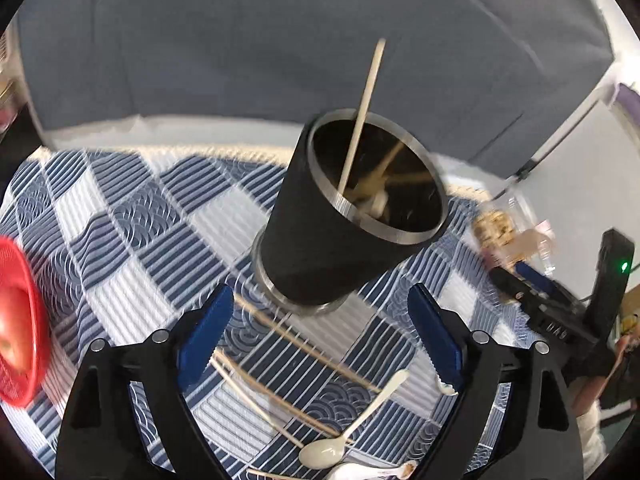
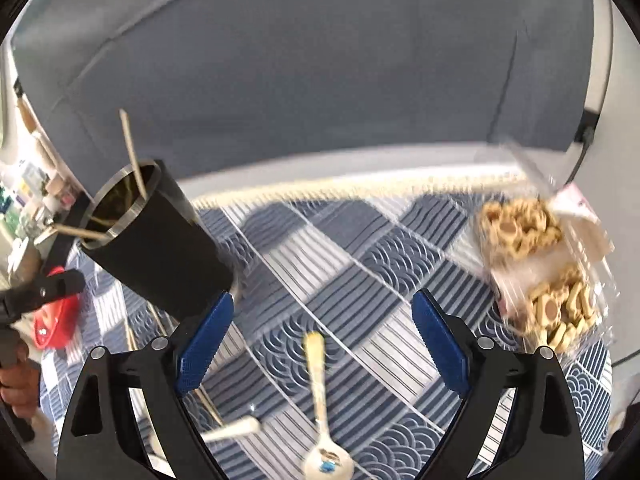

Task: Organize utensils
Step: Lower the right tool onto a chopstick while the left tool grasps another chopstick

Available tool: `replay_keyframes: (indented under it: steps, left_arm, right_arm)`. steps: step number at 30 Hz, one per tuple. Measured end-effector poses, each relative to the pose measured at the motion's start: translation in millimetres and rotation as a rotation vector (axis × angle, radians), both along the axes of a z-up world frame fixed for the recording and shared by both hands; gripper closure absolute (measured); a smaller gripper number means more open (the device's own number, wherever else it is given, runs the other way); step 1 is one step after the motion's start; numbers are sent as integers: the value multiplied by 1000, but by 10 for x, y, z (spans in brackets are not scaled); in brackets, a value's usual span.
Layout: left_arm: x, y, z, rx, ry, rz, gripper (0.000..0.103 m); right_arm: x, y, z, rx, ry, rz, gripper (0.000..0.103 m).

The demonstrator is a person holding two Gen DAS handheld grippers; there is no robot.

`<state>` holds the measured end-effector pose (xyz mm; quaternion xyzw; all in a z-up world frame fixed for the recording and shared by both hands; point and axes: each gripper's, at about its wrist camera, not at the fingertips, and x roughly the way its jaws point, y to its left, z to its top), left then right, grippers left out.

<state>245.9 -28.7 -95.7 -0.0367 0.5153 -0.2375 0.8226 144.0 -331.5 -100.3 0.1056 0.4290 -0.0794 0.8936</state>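
A black utensil cup (image 1: 344,216) with a steel rim stands on the blue checked tablecloth, with a chopstick (image 1: 366,100) and other utensils leaning inside. My left gripper (image 1: 320,332) is open and empty just in front of the cup. Loose chopsticks (image 1: 280,384) and white spoons (image 1: 352,432) lie on the cloth between its fingers. In the right wrist view the cup (image 2: 160,248) is at the left. My right gripper (image 2: 320,340) is open and empty above a patterned ceramic spoon (image 2: 320,396); another white spoon (image 2: 236,428) lies beside it.
A red mesh basket (image 1: 16,320) sits at the left table edge. A clear pack of biscuits (image 2: 532,264) lies at the right. The right gripper's black body (image 1: 568,304) shows at the right in the left wrist view. A grey sofa stands behind the table.
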Motion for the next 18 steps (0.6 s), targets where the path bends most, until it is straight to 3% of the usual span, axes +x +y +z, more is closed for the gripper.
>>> replay_keyframes:
  steps: [2,5,8,12,15,18]
  left_arm:
    - [-76,-22,-122,39,17,14,16]
    - [-186,-5,-314,19,57,31,15]
    - [-279,-56,-501,97,62,57,15]
    - [-412,8,-681,109,120,97,15]
    - [-479,71,-823,172,148,145,15]
    - [-530,127,-876,137,185,168,15]
  right_arm:
    - [-20,-31,-58,-16,17,10,16]
    - [-31,-90,-231,-10,73,49,16]
    - [-27,-85,-358,-80,105,84,16]
    - [-50,-166,-612,15,129,89,16]
    - [-24,-105,-707,5,146,131,16]
    - [-12,-37,-753,29,138,167,16]
